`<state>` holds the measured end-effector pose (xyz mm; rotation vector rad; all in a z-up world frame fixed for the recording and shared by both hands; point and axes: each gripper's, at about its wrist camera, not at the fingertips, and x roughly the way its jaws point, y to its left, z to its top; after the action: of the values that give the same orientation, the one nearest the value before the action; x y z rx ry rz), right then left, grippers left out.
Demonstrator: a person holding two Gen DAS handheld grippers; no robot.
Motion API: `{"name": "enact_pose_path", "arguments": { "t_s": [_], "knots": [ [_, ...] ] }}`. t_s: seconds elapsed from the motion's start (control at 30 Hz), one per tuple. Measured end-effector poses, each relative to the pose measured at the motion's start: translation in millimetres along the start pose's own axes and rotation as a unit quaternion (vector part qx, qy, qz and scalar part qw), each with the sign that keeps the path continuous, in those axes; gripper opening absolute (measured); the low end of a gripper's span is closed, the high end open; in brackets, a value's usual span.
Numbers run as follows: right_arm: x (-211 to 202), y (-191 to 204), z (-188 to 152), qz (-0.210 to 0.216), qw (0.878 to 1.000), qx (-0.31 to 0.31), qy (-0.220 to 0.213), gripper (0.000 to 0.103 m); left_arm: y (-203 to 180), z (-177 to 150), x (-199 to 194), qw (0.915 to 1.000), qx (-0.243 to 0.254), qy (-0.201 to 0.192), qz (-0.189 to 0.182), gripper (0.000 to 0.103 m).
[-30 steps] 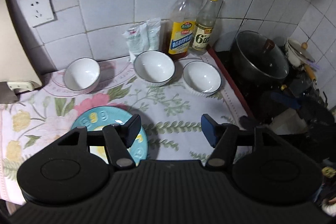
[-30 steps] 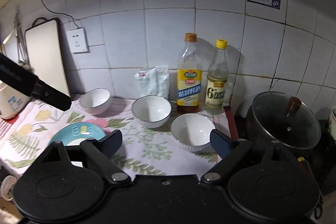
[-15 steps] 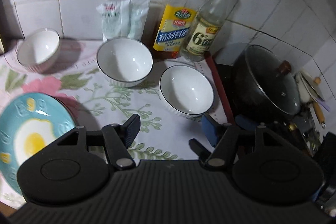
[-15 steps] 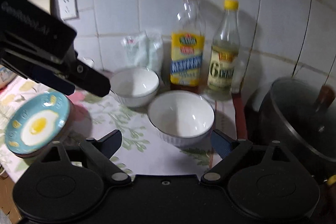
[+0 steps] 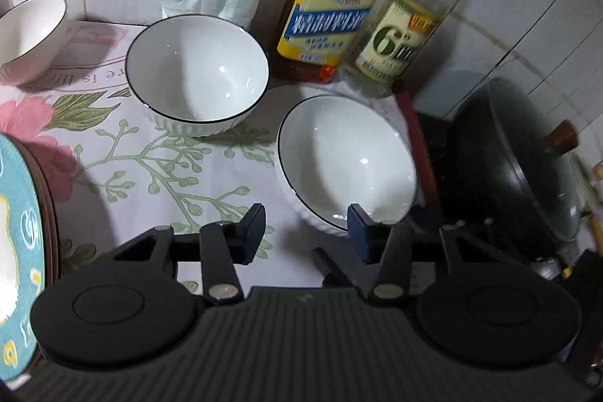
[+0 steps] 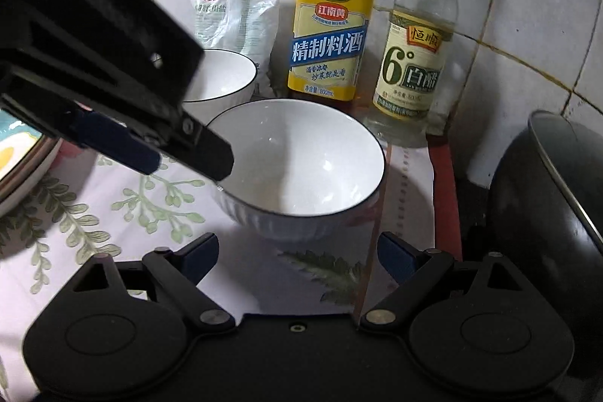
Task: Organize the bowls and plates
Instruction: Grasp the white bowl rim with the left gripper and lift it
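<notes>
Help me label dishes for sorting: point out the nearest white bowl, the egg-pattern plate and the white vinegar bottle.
nearest white bowl [image 6: 301, 168]: right wrist view, inner bottom.
egg-pattern plate [image 5: 17, 251]: left wrist view, blue face.
white vinegar bottle [image 6: 412, 66]: right wrist view, label.

Both views are dim, lit from overhead and in front, and their corners fall to black. Small glints sit inside the white bowls [image 5: 346, 161] and on the bottles [image 6: 414, 36]. The tiled wall [image 5: 527, 6] bows under fisheye distortion. Bottle labels smear in the left view; soft shadows pool on the worktop [image 6: 94, 251].
</notes>
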<state>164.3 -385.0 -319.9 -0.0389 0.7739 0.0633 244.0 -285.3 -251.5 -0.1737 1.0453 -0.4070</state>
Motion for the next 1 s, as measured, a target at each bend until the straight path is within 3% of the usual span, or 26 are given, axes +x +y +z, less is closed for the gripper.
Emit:
{"name": "enact_pose_path", "arguments": {
  "t_s": [0.2, 0.3, 0.53, 0.63, 1.0],
  "knots": [
    [16, -7, 6, 0.01, 1.0, 0.005, -0.002, 0.094, -4, 9, 22, 0.9996, 0.007, 0.015, 0.023, 0.041],
    [26, -8, 10, 0.021, 1.0, 0.002, 0.001, 0.094, -3, 11, 28, 0.9995, 0.011, 0.019, 0.025, 0.023],
    [31, -5, 13, 0.032, 0.999, -0.001, -0.004, 0.093, -9, 11, 25, 0.999, 0.02, 0.017, 0.036, 0.021],
    [25, -4, 13, 0.034, 0.999, 0.019, -0.011, 0.093, -12, 9, 14, 0.9985, 0.039, 0.008, 0.036, 0.021],
    [-42, 37, 16, 0.036, 0.999, 0.002, -0.027, 0.093, -3, -13, -66, 0.9981, 0.047, 0.017, 0.036, 0.021]
  ]
}}
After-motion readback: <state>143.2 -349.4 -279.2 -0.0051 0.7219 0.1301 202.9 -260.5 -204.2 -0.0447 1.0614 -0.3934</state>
